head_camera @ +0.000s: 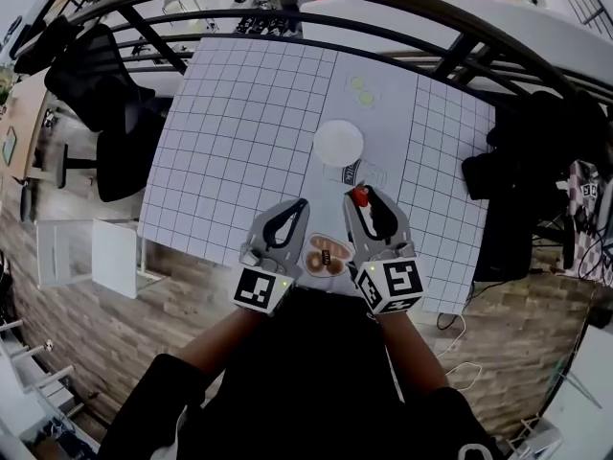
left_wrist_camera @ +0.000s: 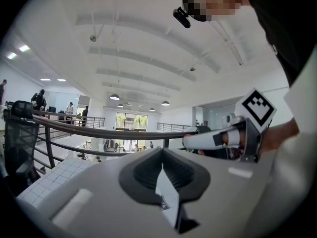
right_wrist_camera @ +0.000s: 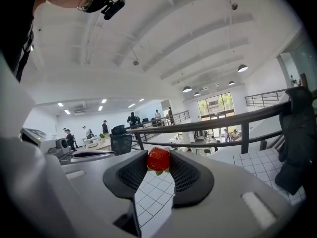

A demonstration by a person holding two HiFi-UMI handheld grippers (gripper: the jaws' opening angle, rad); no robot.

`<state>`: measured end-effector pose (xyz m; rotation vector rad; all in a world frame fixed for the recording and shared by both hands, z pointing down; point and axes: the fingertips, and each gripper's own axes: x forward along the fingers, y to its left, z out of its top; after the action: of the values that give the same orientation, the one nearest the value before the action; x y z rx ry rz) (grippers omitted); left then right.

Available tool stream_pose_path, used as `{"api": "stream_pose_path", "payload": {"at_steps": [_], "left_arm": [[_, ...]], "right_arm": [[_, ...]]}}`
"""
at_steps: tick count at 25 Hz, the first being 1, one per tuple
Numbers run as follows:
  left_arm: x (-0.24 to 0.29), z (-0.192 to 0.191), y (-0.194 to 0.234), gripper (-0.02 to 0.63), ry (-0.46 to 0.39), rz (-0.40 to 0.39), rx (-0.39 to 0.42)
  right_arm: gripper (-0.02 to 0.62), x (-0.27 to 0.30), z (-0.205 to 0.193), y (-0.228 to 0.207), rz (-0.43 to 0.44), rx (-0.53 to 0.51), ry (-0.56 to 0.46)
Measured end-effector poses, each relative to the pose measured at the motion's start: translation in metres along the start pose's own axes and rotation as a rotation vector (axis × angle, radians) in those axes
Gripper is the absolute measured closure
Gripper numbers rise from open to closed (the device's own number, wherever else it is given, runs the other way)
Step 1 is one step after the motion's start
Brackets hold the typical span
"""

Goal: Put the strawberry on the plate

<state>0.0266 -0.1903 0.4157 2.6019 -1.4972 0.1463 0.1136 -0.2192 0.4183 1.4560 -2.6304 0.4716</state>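
A: Strawberry [right_wrist_camera: 158, 159]?
B: Red, green leaves at its lower end. Pinched between the jaws of the right gripper [head_camera: 360, 202].
A: Plate [head_camera: 338, 143]?
B: Round, plain white, lying flat. In the head view it sits just beyond the strawberry, not touching it.

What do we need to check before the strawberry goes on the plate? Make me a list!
1. Strawberry pinched firmly between the right gripper pads: ok.
2. White plate in sight with nothing on it: ok.
3. Strawberry above the plate: not ok. It is short of the plate, on the side nearer the person.
4. Small dark-rimmed object between gripper and plate, out of the path: cannot tell.
5. Left gripper shut, holding nothing, off to the side: ok.
6. Strawberry high enough to pass over the plate's rim: cannot tell.
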Motion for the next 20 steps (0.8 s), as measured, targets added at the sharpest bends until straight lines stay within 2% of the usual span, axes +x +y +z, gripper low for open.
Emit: {"api": "stream_pose_path", "payload": {"at_steps": [4,10,15,20], "left_arm": [[0.016,-0.011,0.009,0.598,0.013,0.027,-0.043],[0.031,-0.024,0.023,0.598,0.031,0.089,-0.054],[0.042,-0.039,0.028,0.598,0.044,0.130,-0.097],[0.049,-0.051,0.030,0.599,0.069,0.151,-0.094]], "right_arm": [[0.460,0.029,-0.007,-0.017,0.042,-0.033,0.050],[0.460,0.064,-0.034,-0.046,0.067,-0.044,0.138],[0.459,0.088,-0.064,-0.065,0.079,0.018,0.253],[0.459,0.112,-0.090,-0.075,0.108,-0.010,0.339]]}}
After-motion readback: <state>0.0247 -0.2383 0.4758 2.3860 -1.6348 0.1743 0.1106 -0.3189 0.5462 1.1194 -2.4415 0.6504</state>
